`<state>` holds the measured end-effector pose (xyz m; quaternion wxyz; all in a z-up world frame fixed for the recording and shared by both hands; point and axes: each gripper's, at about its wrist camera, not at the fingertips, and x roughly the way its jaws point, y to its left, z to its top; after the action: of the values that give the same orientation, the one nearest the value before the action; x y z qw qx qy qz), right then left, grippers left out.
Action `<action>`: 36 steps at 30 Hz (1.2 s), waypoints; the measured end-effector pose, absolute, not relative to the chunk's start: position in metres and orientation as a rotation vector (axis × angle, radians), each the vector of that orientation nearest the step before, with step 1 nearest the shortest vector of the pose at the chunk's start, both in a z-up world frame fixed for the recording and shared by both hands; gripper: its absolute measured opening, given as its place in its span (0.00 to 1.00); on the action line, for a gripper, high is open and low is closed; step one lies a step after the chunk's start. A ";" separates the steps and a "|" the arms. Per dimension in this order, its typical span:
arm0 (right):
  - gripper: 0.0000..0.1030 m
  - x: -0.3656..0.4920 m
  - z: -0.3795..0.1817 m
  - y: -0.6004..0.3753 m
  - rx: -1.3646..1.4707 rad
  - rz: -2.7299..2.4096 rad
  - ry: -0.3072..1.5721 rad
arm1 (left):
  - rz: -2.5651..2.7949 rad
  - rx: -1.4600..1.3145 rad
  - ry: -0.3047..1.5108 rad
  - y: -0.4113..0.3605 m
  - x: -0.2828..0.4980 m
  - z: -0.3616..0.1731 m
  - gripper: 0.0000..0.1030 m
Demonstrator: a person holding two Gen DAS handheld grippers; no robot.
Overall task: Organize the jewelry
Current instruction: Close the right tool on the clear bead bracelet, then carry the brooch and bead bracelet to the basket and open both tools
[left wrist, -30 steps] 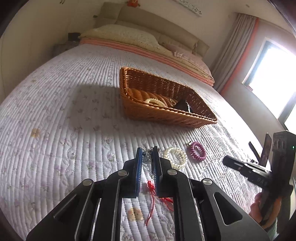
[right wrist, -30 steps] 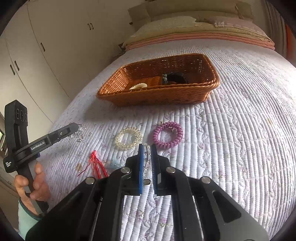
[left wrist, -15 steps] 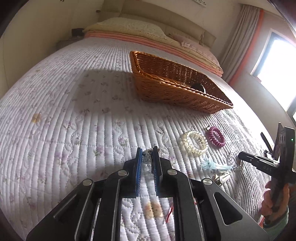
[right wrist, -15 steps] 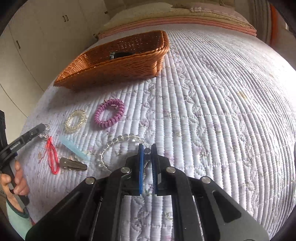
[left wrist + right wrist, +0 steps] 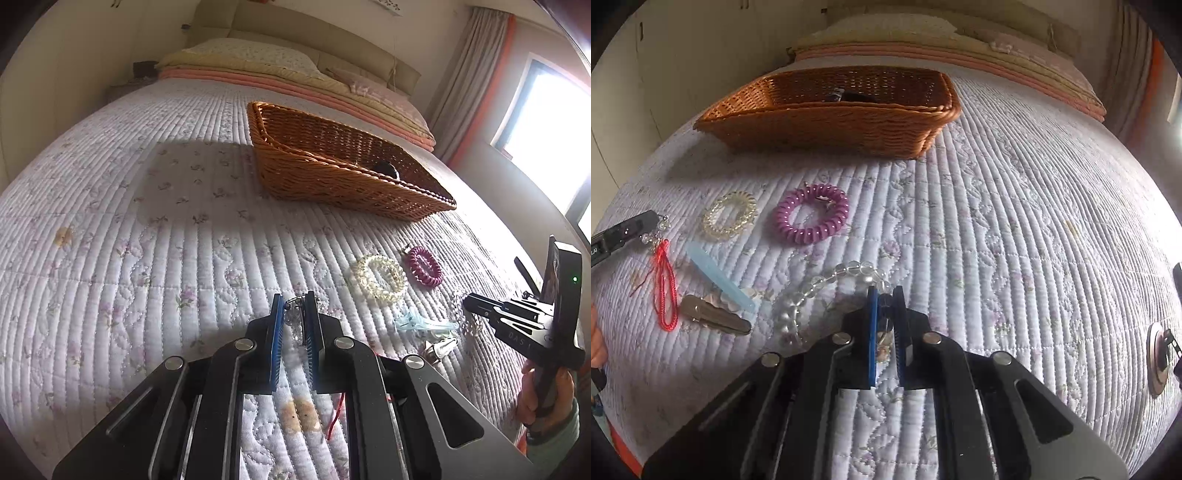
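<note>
A wicker basket [image 5: 351, 173] [image 5: 831, 114] stands on the quilted bed with a dark item inside. My left gripper [image 5: 294, 306] is shut on a crystal charm with a red cord [image 5: 663, 280] that trails onto the quilt. My right gripper [image 5: 885, 295] is shut on a clear bead bracelet [image 5: 816, 291], also seen in the left wrist view [image 5: 465, 314]. On the quilt lie a purple coil hair tie [image 5: 812, 214] [image 5: 423, 266], a pale bead bracelet [image 5: 729, 218] [image 5: 378, 280], a light blue clip [image 5: 716, 277] [image 5: 424, 325] and a metal snap clip [image 5: 714, 315] [image 5: 439, 349].
Pillows and a folded pink-edged blanket [image 5: 295, 77] lie at the head of the bed. A window with a curtain [image 5: 546, 136] is to the right, white cupboards [image 5: 646, 74] to the left. A round metal object [image 5: 1158, 356] shows at the right edge.
Both grippers have sunk lower and closer to the quilt, so the basket shows more side-on. Each has stayed shut on its piece.
</note>
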<state>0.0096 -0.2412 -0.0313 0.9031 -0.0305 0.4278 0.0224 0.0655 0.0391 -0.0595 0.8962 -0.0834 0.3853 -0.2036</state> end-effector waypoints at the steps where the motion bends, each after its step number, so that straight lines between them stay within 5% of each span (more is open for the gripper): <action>1: 0.06 0.008 -0.030 -0.240 -0.061 0.047 0.879 | -0.421 -0.170 0.796 0.038 0.065 -0.058 0.09; 19: 0.06 -0.003 0.079 -0.232 0.023 0.206 0.642 | -0.554 -0.210 0.642 0.019 0.077 0.020 0.09; 36: 0.06 0.138 0.112 -0.209 0.035 0.258 0.614 | -0.518 -0.198 0.627 -0.024 0.203 0.041 0.09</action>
<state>0.1380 -0.2095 0.1124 0.9449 0.0172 0.3015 0.1265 0.2028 -0.0238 0.0409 0.9136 -0.0963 0.3046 -0.2514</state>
